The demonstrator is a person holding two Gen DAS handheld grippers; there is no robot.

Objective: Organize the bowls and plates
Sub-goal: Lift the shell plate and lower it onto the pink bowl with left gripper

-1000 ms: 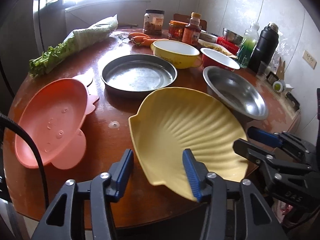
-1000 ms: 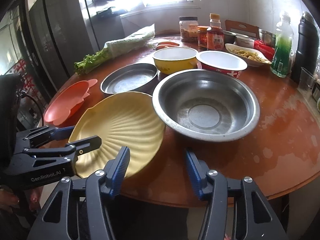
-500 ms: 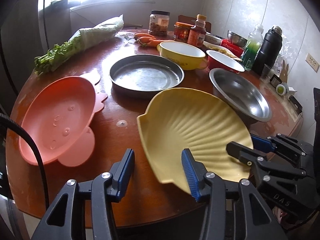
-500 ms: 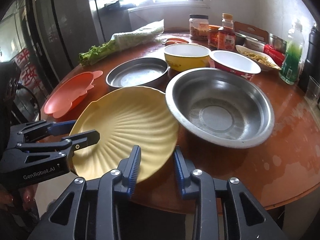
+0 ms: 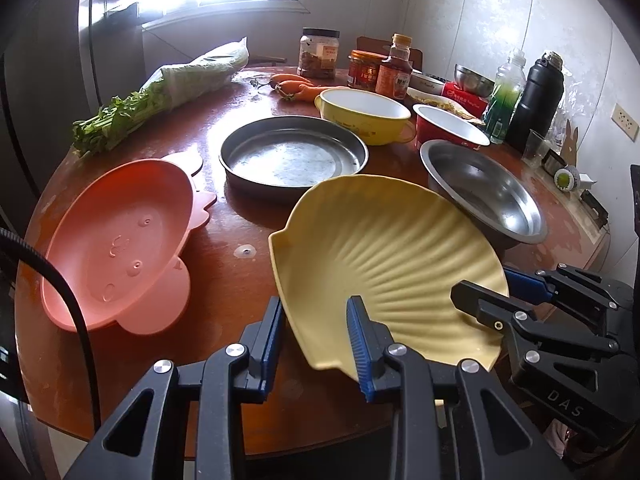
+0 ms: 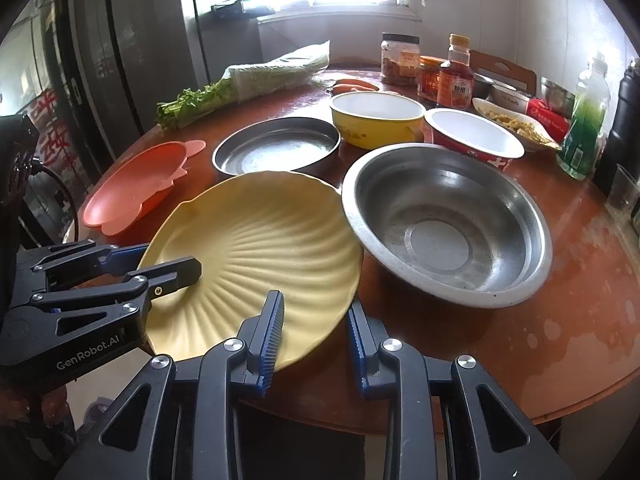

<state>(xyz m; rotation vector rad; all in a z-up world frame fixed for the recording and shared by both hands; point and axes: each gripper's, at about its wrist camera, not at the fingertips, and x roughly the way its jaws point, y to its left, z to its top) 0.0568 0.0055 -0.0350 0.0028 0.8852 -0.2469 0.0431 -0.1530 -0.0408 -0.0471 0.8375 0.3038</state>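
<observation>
A yellow shell-shaped plate (image 5: 384,248) (image 6: 256,240) lies at the table's near edge, its rim past the edge. My left gripper (image 5: 316,332) (image 6: 160,258) is closing on the plate's near-left rim, one finger above and one below, pads on it. My right gripper (image 6: 315,312) (image 5: 486,284) is shut on the near-right rim. A steel bowl (image 6: 440,224) touches the plate's right side. Beyond stand a round steel pan (image 5: 292,152), a yellow bowl (image 5: 364,112) and a red bowl (image 5: 448,128). A pink plate (image 5: 116,240) lies to the left.
Bagged greens (image 5: 168,96) and carrots (image 5: 296,86) lie at the back left. Jars and a sauce bottle (image 5: 394,70), a dish of food (image 6: 516,124), a green bottle (image 6: 584,120) and a black flask (image 5: 536,100) crowd the back right. A fridge (image 6: 120,60) stands left.
Both grippers' jaws have narrowed onto the yellow plate's rim, the right one first, then the left. The plate and both hands have hardly shifted.
</observation>
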